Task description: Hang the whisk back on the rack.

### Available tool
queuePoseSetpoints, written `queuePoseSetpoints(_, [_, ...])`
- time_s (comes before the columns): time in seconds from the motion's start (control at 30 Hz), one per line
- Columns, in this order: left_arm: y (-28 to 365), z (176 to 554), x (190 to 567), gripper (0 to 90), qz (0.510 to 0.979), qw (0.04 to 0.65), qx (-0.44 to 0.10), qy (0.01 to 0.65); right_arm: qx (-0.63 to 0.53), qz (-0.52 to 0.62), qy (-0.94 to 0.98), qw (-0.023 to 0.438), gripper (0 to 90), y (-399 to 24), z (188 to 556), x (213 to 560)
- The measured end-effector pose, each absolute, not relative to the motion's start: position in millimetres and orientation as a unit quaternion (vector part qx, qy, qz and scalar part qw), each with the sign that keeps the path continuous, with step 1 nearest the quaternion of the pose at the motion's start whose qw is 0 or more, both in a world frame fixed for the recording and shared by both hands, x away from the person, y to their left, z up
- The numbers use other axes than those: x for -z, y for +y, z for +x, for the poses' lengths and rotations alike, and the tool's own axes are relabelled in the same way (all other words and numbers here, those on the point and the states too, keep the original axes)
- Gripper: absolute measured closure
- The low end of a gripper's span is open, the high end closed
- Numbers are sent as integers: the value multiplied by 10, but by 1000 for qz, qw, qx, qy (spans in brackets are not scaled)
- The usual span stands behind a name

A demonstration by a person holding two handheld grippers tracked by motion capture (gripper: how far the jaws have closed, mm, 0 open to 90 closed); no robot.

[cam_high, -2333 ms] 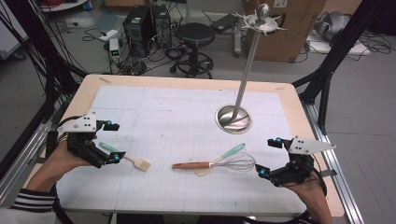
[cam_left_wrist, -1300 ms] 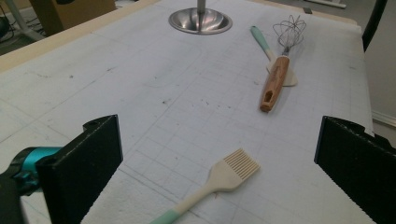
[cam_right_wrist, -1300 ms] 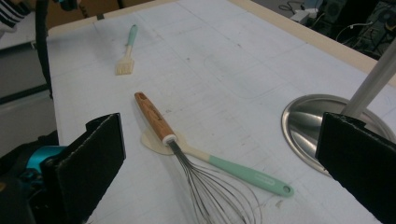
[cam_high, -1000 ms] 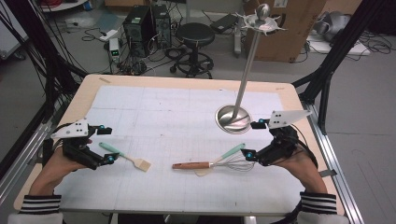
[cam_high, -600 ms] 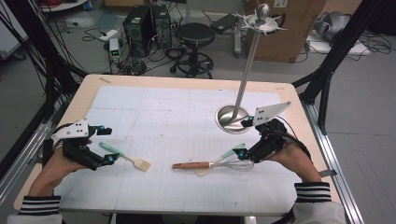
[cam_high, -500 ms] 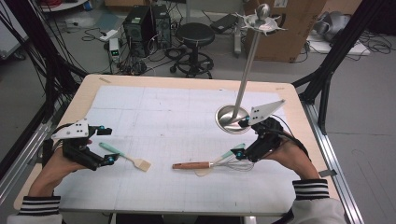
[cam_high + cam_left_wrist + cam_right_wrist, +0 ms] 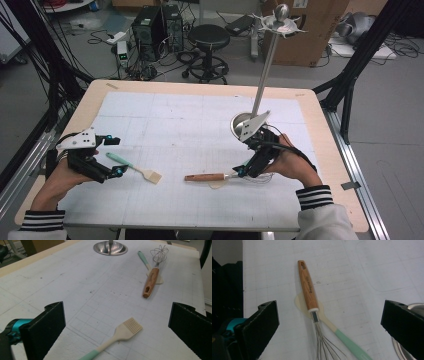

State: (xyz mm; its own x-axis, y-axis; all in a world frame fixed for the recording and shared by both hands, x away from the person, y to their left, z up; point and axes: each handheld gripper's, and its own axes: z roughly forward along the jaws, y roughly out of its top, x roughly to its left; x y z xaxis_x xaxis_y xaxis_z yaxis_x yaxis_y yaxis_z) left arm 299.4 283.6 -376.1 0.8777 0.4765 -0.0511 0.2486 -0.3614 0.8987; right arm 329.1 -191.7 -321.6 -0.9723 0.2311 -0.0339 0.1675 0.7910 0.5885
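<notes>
Our right gripper (image 7: pixel 248 169), wide open and holding nothing, hides the whisk's (image 7: pixel 317 322) wires from above. The whisk lies across a spoon (image 7: pixel 329 326) on the white table (image 7: pixel 190 115).

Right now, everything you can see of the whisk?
The whisk has a brown wooden handle with a slot near its end and dark lettering along it, a white collar, a short metal neck and thin wire loops. It lies flat on the white gridded mat, crossing over a spatula with a cream blade and mint handle, and touching it. The right gripper hangs over the wire end with its jaws open, not yet gripping it.
</notes>
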Motion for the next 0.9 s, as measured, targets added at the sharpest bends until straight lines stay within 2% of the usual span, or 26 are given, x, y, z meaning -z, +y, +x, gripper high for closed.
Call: queuePoseSetpoints(0.9, [2843, 3006, 3766, 16, 818, 516, -114, 226, -252, 77, 964, -24, 2, -1405, 3355, 3756])
